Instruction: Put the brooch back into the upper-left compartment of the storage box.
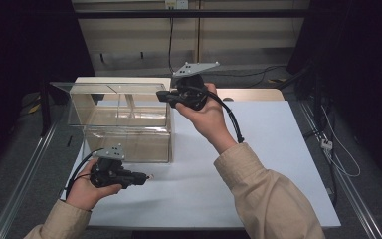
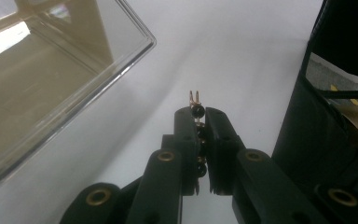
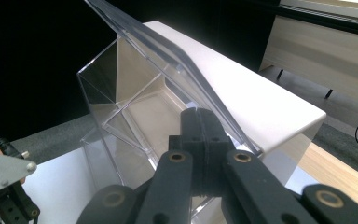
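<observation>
left claw (image 2: 196, 114) pinches beaded piece (image 2: 196, 110), maybe an earring | right claw (image 3: 202, 122) presses lid (image 3: 168, 56)

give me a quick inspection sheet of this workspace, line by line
surface: white table top, bare on the person's right half
job's things: clear plastic box with inner dividers, hinged lid raised; small beaded item with gold prongs
clutter: nothing seen on the table
grippers: left gripper low near the box's front, jaws shut on the beaded item; right gripper up at the box's top right edge, jaws closed against the lid edge
cables: black cable trails from the right gripper; white cable off the table's right side
surroundings: dark curtains at both sides, metal rail, pale wall behind
</observation>
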